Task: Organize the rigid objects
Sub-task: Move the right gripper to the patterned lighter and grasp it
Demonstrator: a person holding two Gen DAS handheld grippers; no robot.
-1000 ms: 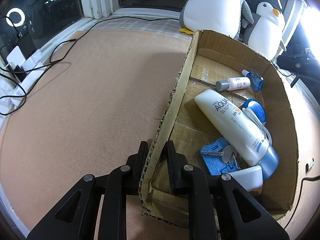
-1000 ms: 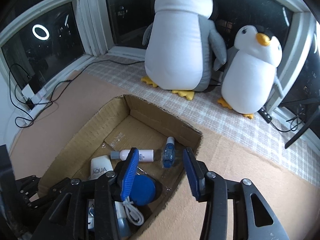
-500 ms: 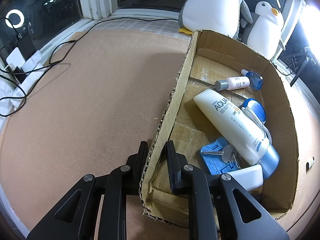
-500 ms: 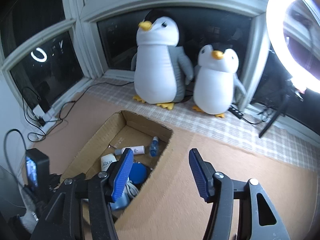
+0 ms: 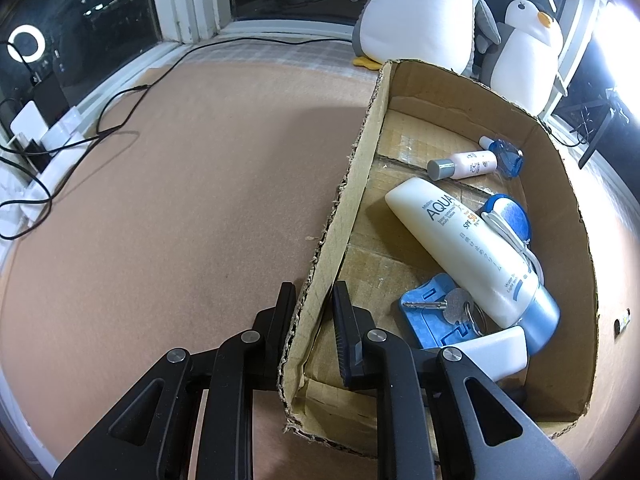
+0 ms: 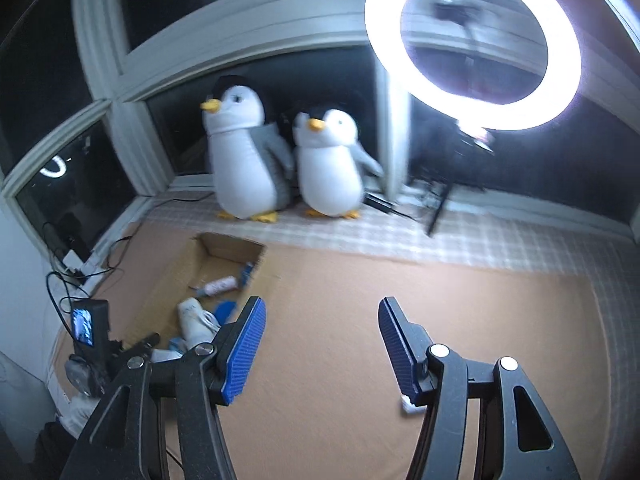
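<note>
A cardboard box lies on the brown surface. It holds a white AQUA sunscreen tube, a small pink bottle, a small blue bottle, a round blue case with a white cable, a blue holder with a key and a white block. My left gripper is shut on the box's left wall. My right gripper is open and empty, high above the surface to the right of the box.
Two plush penguins stand on the checked cloth by the window behind the box. A lit ring light on a stand is at the right. Cables and a power strip lie at the far left.
My right gripper has risen and pulled back away from the box, its view now far higher. My left gripper keeps its hold on the box wall.
</note>
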